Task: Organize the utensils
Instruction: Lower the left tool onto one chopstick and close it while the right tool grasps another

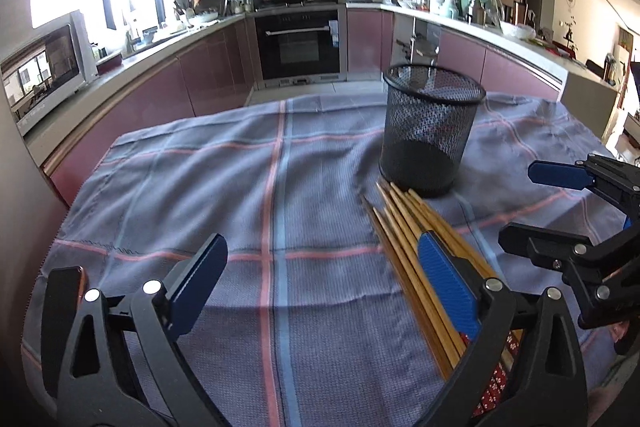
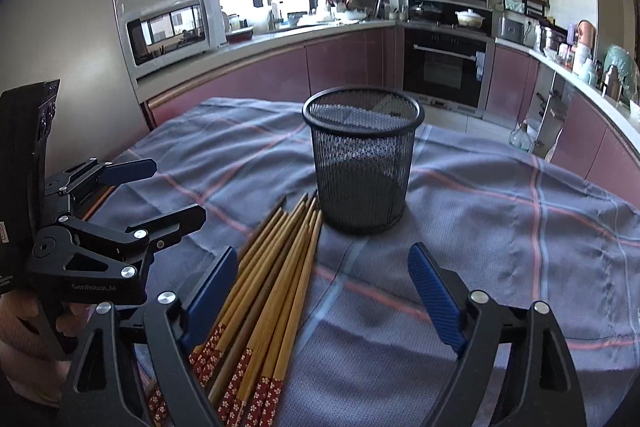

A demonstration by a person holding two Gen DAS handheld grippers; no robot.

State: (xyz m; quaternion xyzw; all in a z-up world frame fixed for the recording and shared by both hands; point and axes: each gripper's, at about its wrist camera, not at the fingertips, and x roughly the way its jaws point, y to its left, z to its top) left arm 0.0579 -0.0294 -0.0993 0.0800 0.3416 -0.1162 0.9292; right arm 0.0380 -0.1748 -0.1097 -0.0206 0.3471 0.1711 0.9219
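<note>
The left gripper [image 1: 322,267] hangs with jaws wide, empty, over the cloth-covered counter [image 1: 200,187]. The chopsticks [image 2: 276,287] lie bundled at the near edge, tips touching the mesh cup [image 2: 362,163]. Light, stiff and smooth, they likely roll; pinch mid-shaft. The right gripper [image 2: 324,279], jaws wide, holds nothing.

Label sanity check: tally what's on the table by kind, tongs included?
Mesh cup: 1
Chopstick pile: 1 (sticks overlap, cannot count singly)
Checked cloth: 1
Tongs: 2 (left tongs, right tongs)
Total: 5
</note>
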